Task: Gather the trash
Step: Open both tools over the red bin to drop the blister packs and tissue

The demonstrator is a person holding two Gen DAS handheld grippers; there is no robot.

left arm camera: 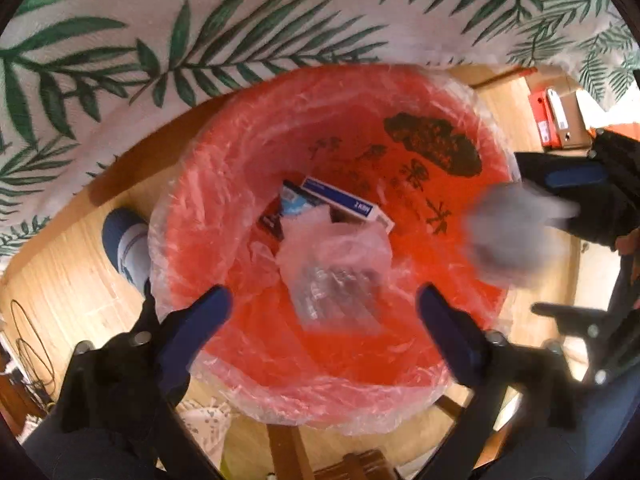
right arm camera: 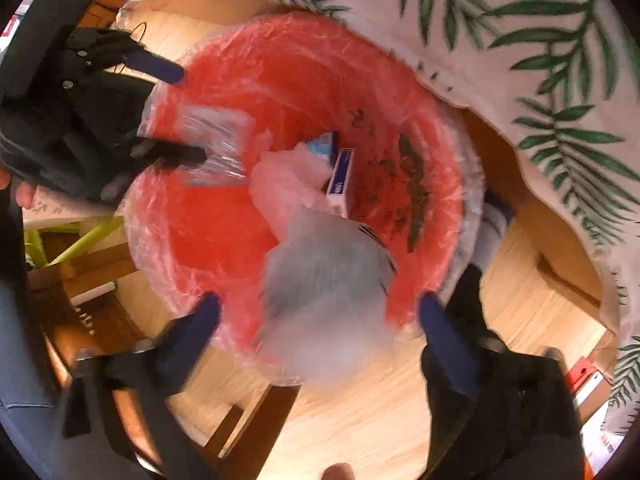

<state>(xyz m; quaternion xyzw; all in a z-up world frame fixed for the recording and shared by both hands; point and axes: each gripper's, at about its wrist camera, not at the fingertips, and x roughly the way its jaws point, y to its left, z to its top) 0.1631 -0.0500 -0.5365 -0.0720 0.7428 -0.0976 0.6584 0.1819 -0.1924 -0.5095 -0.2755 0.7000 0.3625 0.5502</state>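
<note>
A red bin (left arm camera: 248, 344) lined with a clear plastic bag stands on the wood floor; it also shows in the right wrist view (right arm camera: 200, 232). Inside lie a blue-and-white box (left arm camera: 344, 202), a dark packet and crumpled plastic. My left gripper (left arm camera: 324, 308) is open above the bin, and a clear plastic wrapper (left arm camera: 336, 288) is blurred in the air between its fingers, touching neither. My right gripper (right arm camera: 320, 312) is open over the bin's rim, and a blurred grey wad (right arm camera: 324, 300) is loose between its fingers; the wad also shows in the left wrist view (left arm camera: 512, 236).
A leaf-print cloth (left arm camera: 200, 40) hangs down beside the bin. A foot in a blue-and-white sock (left arm camera: 128, 244) stands by the bin. Cardboard boxes (left arm camera: 560, 116) lie on the floor to the right. Wooden furniture legs (right arm camera: 256, 416) are close to the bin.
</note>
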